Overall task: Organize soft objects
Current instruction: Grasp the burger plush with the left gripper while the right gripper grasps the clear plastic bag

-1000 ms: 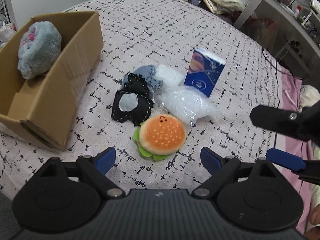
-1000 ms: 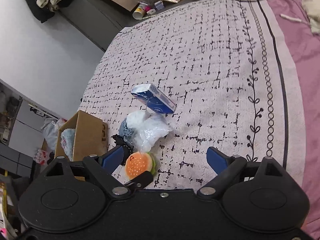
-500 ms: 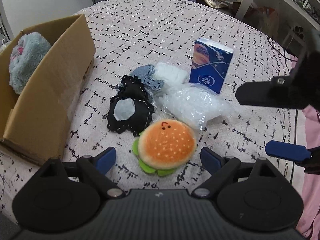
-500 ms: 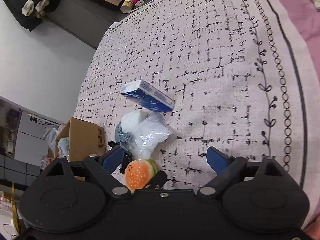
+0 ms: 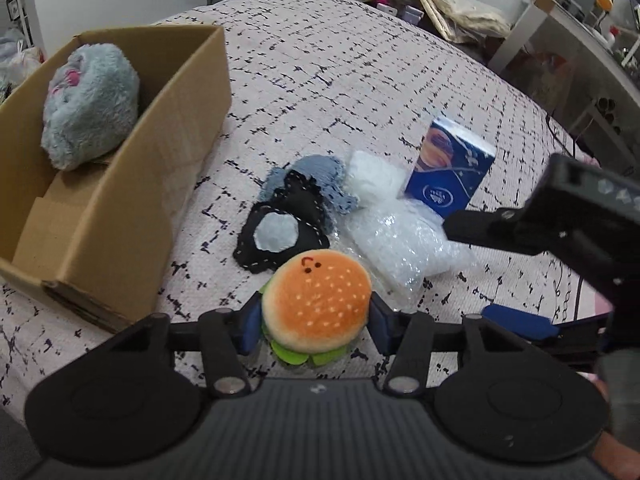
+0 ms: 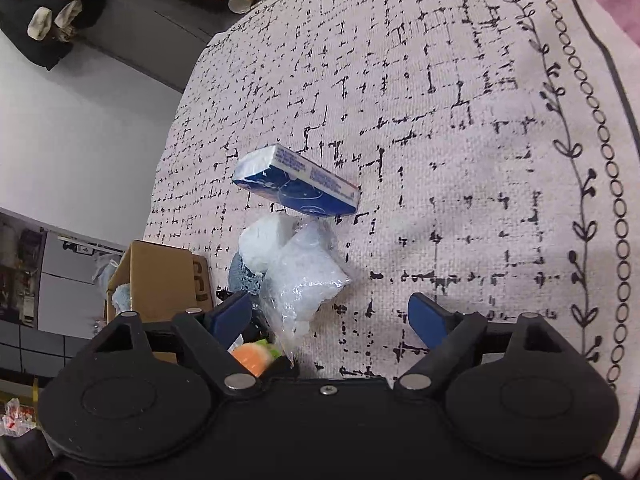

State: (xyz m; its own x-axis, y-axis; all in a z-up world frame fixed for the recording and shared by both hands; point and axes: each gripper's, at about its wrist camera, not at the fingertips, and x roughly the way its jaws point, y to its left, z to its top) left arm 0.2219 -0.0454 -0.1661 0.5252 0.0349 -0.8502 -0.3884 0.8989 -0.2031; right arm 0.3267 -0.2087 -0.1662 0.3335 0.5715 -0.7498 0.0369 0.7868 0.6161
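Note:
My left gripper is shut on the burger plush, its blue pads pressing both sides, low over the bed. Behind it lie a black felt piece, a grey-blue cloth, a white soft wad and a clear bubble-wrap bag. A grey furry plush lies in the cardboard box at the left. My right gripper is open and empty above the bubble-wrap bag; it also shows in the left wrist view at the right.
A blue tissue pack stands behind the pile, seen tilted in the right wrist view. The patterned bedspread stretches away to the right. A desk and clutter stand beyond the bed's far edge.
My left gripper moved forward and closed on the burger plush. My right gripper moved in closer over the bubble-wrap bag, still open.

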